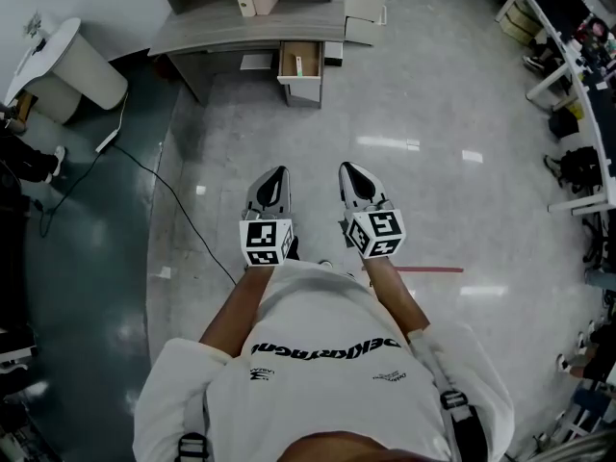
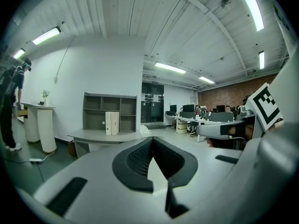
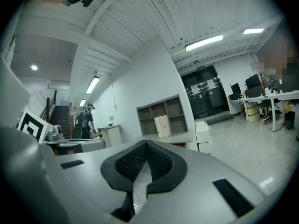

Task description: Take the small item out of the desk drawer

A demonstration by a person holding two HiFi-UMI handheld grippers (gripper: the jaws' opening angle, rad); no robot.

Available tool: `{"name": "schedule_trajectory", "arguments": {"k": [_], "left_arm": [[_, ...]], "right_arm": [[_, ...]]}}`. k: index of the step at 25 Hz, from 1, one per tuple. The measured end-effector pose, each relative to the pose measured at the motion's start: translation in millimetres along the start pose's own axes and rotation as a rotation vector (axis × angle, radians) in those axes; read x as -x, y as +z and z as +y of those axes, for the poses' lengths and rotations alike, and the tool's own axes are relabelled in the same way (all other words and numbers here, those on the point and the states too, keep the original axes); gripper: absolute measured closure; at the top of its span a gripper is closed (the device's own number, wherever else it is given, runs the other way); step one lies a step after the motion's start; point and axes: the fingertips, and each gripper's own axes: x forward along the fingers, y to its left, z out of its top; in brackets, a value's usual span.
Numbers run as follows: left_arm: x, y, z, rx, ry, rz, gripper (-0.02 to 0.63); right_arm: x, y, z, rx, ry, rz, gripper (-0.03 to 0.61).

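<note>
The grey desk [image 1: 241, 29] stands far ahead in the head view, its drawer [image 1: 299, 83] pulled out over the floor. A small pale item [image 1: 298, 64] lies inside the drawer. My left gripper [image 1: 278, 174] and right gripper [image 1: 348, 169] are held side by side in front of my chest, well short of the desk. Both are shut with nothing between the pads. In the left gripper view the left gripper [image 2: 152, 139] points toward the desk [image 2: 105, 136]. In the right gripper view the right gripper [image 3: 145, 143] points at the desk [image 3: 180, 139] from a distance.
A white round stand [image 1: 67, 70] is at the far left, and a black cable [image 1: 144, 171] runs across the floor. A white cabinet [image 1: 366, 3] sits right of the desk. Office desks and chairs [image 1: 577, 85] line the right side. A red tape strip [image 1: 428, 269] marks the floor.
</note>
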Motion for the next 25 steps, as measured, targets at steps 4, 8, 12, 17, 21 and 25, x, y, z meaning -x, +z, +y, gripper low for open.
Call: {"name": "schedule_trajectory", "arguments": {"k": [4, 8, 12, 17, 21, 25], "left_arm": [[-23.2, -3.7, 7.8, 0.005, -0.002, 0.014, 0.598], [-52.8, -8.6, 20.8, 0.018, -0.003, 0.021, 0.598], [-98.5, -11.5, 44.3, 0.024, 0.003, 0.027, 0.598], [-168.1, -6.7, 81.3, 0.025, -0.001, 0.037, 0.598], [-230.5, 11.3, 117.0, 0.03, -0.01, 0.046, 0.598], [-295.6, 18.8, 152.9, 0.033, -0.03, 0.063, 0.598]], "right_arm": [[-20.4, 4.6, -13.2, 0.001, -0.003, 0.005, 0.546], [-45.7, 3.9, -27.8, 0.018, -0.008, 0.021, 0.546], [-86.9, 7.1, -50.9, 0.027, -0.013, 0.029, 0.546], [-158.8, 22.8, -77.5, 0.04, -0.013, 0.038, 0.548], [-225.4, 46.2, -97.6, 0.042, -0.021, 0.046, 0.546], [-293.0, 58.8, -120.7, 0.035, -0.043, 0.056, 0.546]]}}
